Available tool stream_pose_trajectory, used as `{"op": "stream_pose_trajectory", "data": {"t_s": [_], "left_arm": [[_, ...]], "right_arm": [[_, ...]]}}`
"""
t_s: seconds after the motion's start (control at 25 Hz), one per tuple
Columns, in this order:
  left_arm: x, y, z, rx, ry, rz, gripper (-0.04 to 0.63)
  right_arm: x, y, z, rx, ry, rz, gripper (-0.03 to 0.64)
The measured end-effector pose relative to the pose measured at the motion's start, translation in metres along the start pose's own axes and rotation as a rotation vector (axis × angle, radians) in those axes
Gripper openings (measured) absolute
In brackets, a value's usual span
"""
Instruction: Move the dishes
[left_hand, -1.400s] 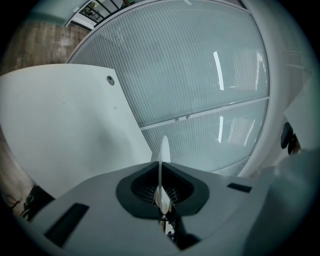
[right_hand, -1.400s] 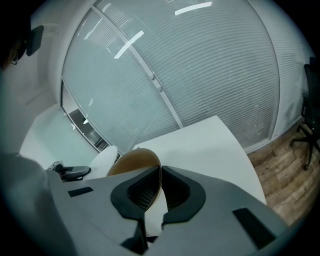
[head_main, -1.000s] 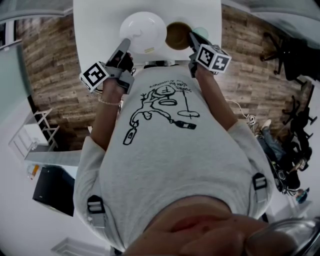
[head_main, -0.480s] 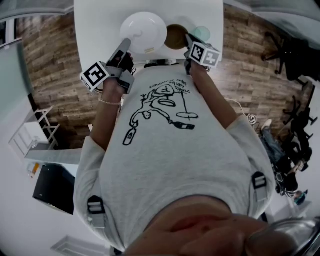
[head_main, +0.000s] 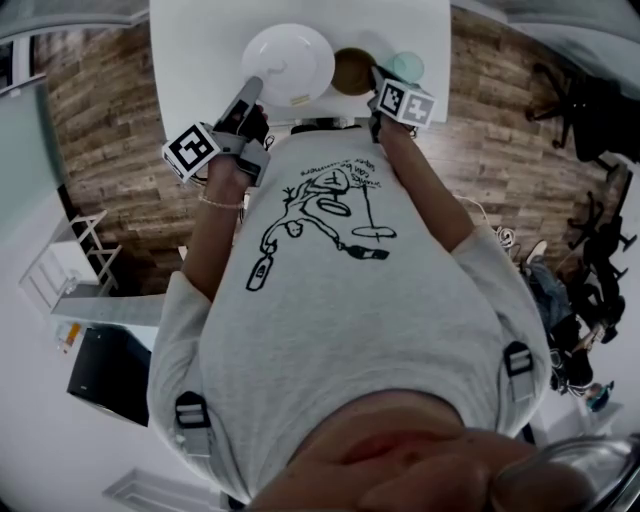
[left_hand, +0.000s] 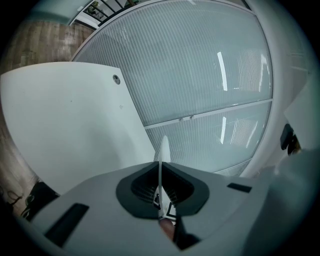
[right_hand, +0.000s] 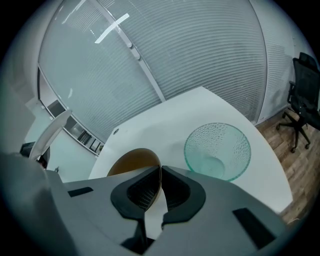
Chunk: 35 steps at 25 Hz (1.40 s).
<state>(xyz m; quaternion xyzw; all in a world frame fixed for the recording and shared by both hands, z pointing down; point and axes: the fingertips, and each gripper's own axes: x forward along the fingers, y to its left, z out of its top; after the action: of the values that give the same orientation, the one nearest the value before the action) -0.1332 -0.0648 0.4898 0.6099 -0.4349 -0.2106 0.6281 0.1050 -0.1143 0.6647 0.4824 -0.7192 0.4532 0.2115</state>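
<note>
- The white plate (head_main: 290, 60) sits over the near part of the white table (head_main: 200, 50), at the left of three dishes in a row.
- The left gripper (head_main: 252, 88) has its jaws nearly together, clamped on the plate's near-left rim. In the left gripper view the plate (left_hand: 163, 147) shows as a thin white edge pinched between the dark pads of the left gripper (left_hand: 161, 172).
- No view settles whether the plate rests on the table or is raised off it.
- The brown bowl (head_main: 350, 72) stands just beside the plate, to its right.
- The right gripper (head_main: 376, 75) is closed narrow on the bowl's near rim. The right gripper view confirms the rim of the brown bowl (right_hand: 131, 161) between the pads of the right gripper (right_hand: 160, 180).
- A clear glass bowl (head_main: 407, 66) stands upright just right of the brown bowl, held by neither gripper; it is textured with small bumps (right_hand: 217, 150).
- Beyond the table, a ribbed glass wall (right_hand: 175, 50).
- Wood floor (head_main: 110, 150) on both sides of the table; black office chairs (head_main: 575, 100) at the right.
</note>
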Motion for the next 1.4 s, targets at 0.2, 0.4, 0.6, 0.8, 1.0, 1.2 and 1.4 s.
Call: {"op": "stream_pose_trajectory", "data": {"t_s": [0.2,0.4,0.6,0.8,1.0,1.2,1.4], "left_arm": [[0.000,0.002,0.000,-0.003,0.001,0.005,0.011],[0.000,0.002,-0.001,-0.006,0.001,0.002,0.011],[-0.001,0.005,-0.002,-0.011,0.001,0.012,0.011],[-0.002,0.006,-0.002,-0.013,0.001,0.014,0.011],[-0.001,0.009,-0.002,-0.012,0.005,0.018,0.011],[-0.001,0.011,-0.002,-0.018,0.004,0.022,0.011],[-0.002,0.012,-0.002,-0.011,0.008,0.032,0.011]], "right_arm": [[0.006,-0.005,-0.010,0.006,0.014,-0.012,0.043],[0.011,-0.010,-0.014,0.002,0.007,-0.026,0.043],[0.015,-0.011,-0.019,-0.003,-0.002,-0.026,0.043],[0.019,-0.016,-0.020,0.011,-0.021,-0.042,0.043],[0.023,-0.021,-0.021,0.016,-0.035,-0.057,0.043],[0.025,-0.027,-0.026,0.041,-0.033,-0.072,0.043],[0.026,-0.032,-0.026,0.045,-0.034,-0.095,0.043]]}}
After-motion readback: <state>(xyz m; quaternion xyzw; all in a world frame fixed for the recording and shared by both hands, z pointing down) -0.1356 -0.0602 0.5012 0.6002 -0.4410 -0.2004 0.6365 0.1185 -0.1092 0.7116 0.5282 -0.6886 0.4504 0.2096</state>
